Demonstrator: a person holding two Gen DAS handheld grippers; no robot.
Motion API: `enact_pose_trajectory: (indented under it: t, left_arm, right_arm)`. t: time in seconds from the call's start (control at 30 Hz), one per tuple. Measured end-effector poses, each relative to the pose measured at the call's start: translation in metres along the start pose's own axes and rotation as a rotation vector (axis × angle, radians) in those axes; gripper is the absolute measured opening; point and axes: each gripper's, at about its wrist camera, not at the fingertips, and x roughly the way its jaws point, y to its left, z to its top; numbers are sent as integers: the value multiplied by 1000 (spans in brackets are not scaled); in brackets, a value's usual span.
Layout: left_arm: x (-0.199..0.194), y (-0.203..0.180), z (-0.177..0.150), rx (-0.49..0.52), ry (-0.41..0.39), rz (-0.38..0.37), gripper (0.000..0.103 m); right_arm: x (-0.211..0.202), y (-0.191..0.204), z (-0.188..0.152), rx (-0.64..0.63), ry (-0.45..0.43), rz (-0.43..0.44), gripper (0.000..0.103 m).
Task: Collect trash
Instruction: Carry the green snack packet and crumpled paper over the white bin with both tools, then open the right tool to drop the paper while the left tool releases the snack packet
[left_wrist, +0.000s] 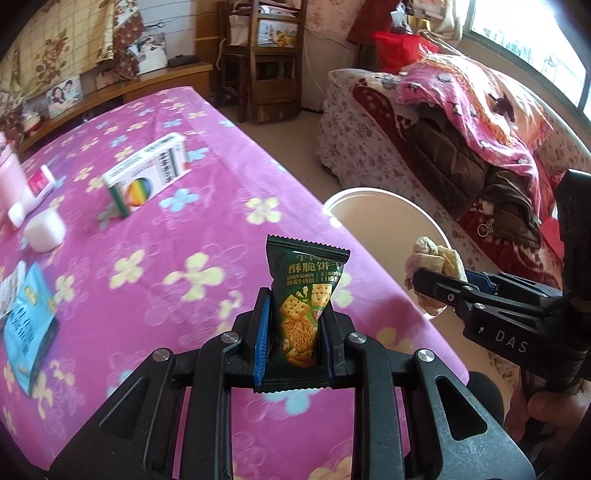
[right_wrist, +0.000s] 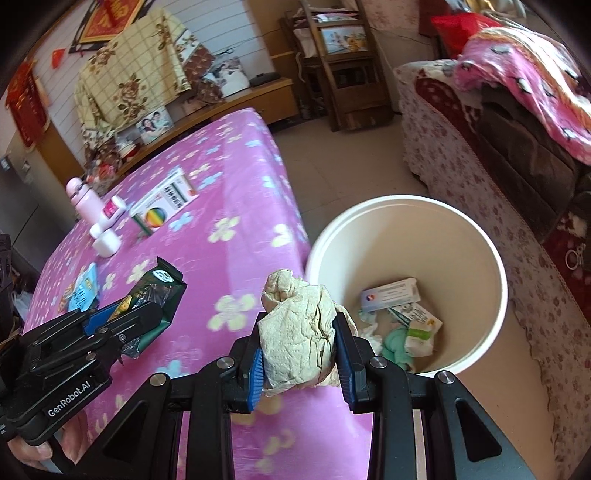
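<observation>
Both grippers carry trash beside the white bin.

The left gripper (left_wrist: 293, 343) clamps a green cracker packet (left_wrist: 308, 295) upright above the pink flowered tablecloth (left_wrist: 177, 229). The right gripper (right_wrist: 301, 354) squeezes a crumpled tissue (right_wrist: 299, 332) near the rim of the bin (right_wrist: 495, 295), where boxes and wrappers already lie.

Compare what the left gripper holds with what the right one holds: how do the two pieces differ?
The left gripper clamps a dark green cracker packet: flat, glossy, printed, upright. The right gripper clamps a crumpled tissue wad: beige, matte, shapeless, bulging past the fingers. The packet is over the pink tablecloth; the wad is nearer the white bin. Both are gripped firmly and not yet dropped in.
</observation>
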Motion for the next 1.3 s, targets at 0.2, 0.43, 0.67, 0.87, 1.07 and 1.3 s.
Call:
enact_pose_trajectory:
  t: [0.2,0.43,0.67,0.87,1.07,1.3]
  left_arm:
    - [18,-17,11,6,23,-55,21]
    - [39,-36,26,24,51,-110,21]
    - [63,-48,37,10,85,-163,21]
    - [76,-59,42,17,93,-181,21]
    - [83,-65,45,25,95,-197,21]
    - [86,-71,44,40,93,-192,26]
  right_arm:
    - [1,-29,4,47,3,-34,31]
    - [10,-56,6,82,22,-57,31]
    - [21,-77,3,128,47,-70,31]
    - [29,-91,3,153,60,-80,31]
    - [32,-102,3,181,60,-88,35]
    - [34,-108,3,209,59,-110,46]
